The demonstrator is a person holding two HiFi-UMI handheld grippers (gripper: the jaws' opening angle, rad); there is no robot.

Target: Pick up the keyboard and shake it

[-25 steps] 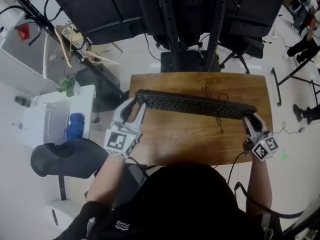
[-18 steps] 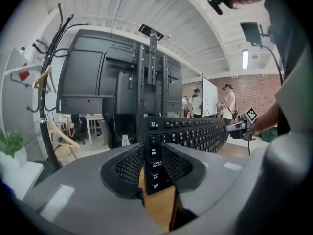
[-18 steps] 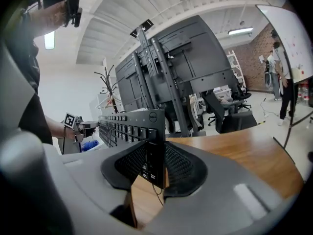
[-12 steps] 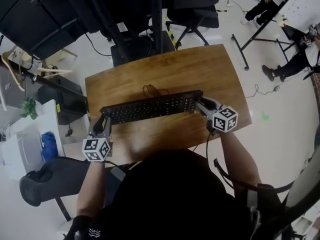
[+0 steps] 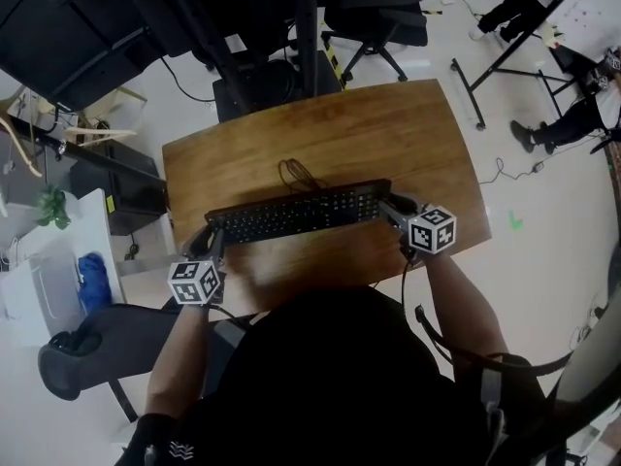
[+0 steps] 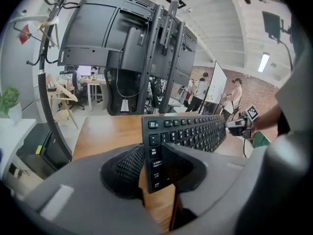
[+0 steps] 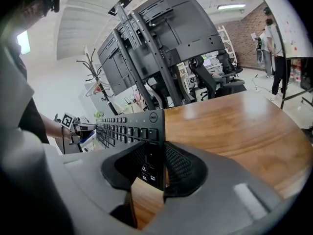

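Note:
A long black keyboard (image 5: 296, 214) hangs above the wooden table (image 5: 369, 129), held at both ends. My left gripper (image 5: 210, 243) is shut on its left end, and my right gripper (image 5: 391, 207) is shut on its right end. In the left gripper view the keyboard (image 6: 188, 132) runs away from the jaws of my left gripper (image 6: 155, 163), keys facing me. In the right gripper view the keyboard's (image 7: 124, 129) end sits between the pads of my right gripper (image 7: 155, 165). Its black cable (image 5: 296, 173) loops on the table behind it.
A black monitor stand (image 5: 301, 27) with large screens rises beyond the table's far edge. A black office chair (image 5: 116, 338) sits at the lower left, beside a white cabinet (image 5: 58, 270). People stand at the far right (image 5: 572, 115).
The keyboard swung from a slope down to the right to a slope up to the right, then shifted slightly toward me. Both grippers kept their hold.

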